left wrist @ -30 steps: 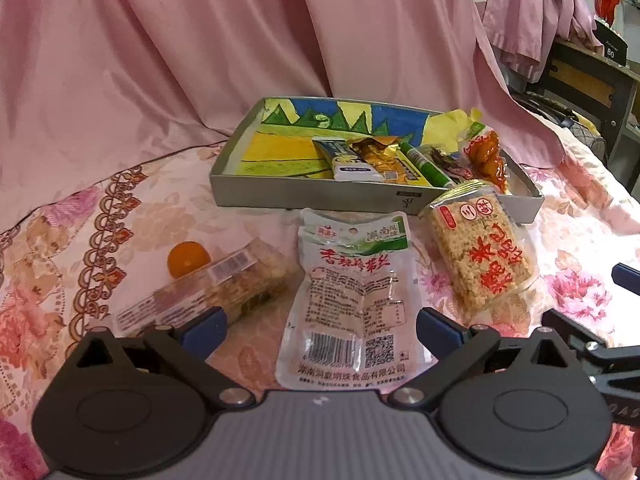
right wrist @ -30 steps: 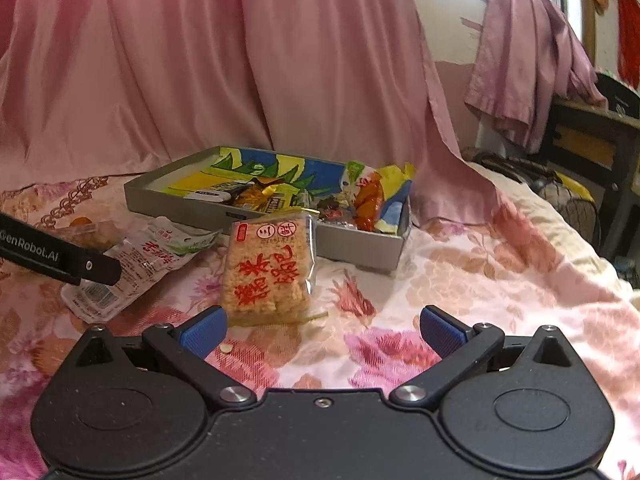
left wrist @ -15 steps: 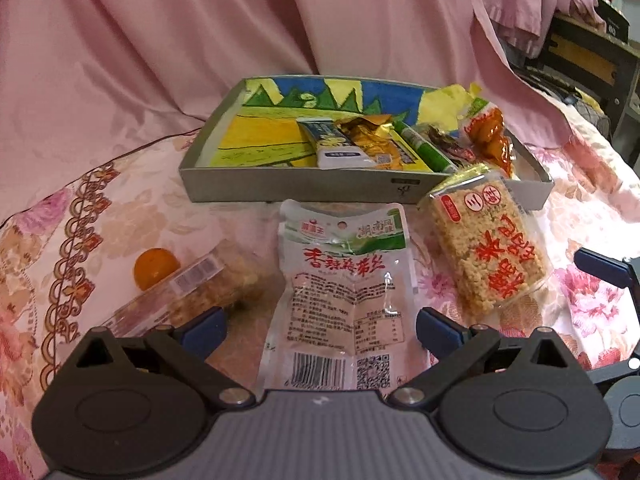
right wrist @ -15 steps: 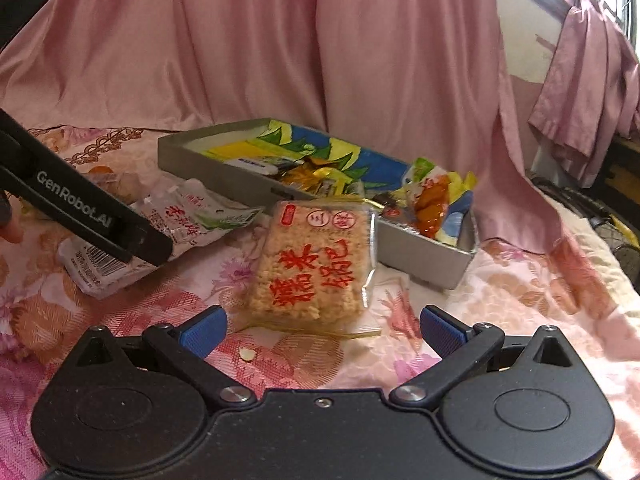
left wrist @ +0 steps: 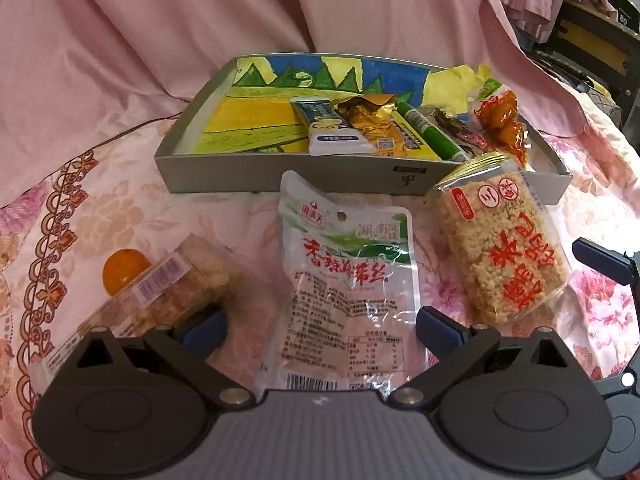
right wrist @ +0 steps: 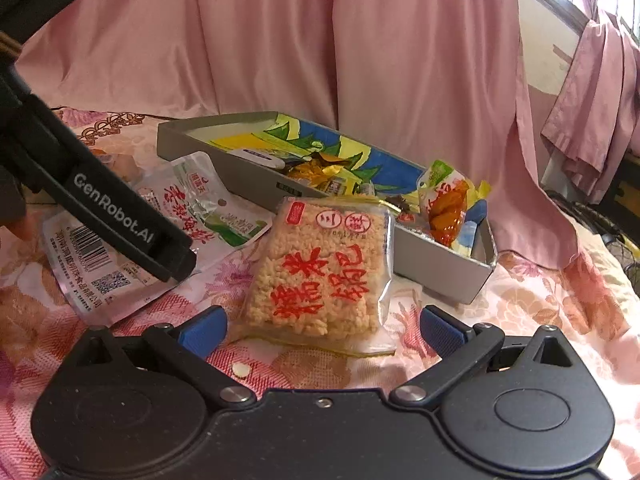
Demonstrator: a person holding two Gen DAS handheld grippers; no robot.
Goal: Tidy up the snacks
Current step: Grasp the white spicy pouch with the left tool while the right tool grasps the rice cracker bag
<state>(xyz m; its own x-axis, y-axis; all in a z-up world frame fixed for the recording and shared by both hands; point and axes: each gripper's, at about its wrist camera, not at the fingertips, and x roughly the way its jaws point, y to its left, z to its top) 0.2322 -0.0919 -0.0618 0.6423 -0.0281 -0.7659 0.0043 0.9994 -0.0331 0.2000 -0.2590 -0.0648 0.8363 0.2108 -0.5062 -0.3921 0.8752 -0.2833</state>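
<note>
Lying between wide-open, empty right gripper [right wrist: 322, 330] fingers, rice cake packet [right wrist: 320, 276], left gripper [left wrist: 320, 326] open, empty.

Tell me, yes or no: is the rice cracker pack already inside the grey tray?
No: the rice cracker pack lies on the floral cloth outside the grey tray, against its front wall.

I see a grey tray [left wrist: 224, 178] lined in blue, yellow and green. The rice cake pack [right wrist: 320, 276] bears red characters. Pink floral bedspread [left wrist: 120, 216] underneath.
</note>
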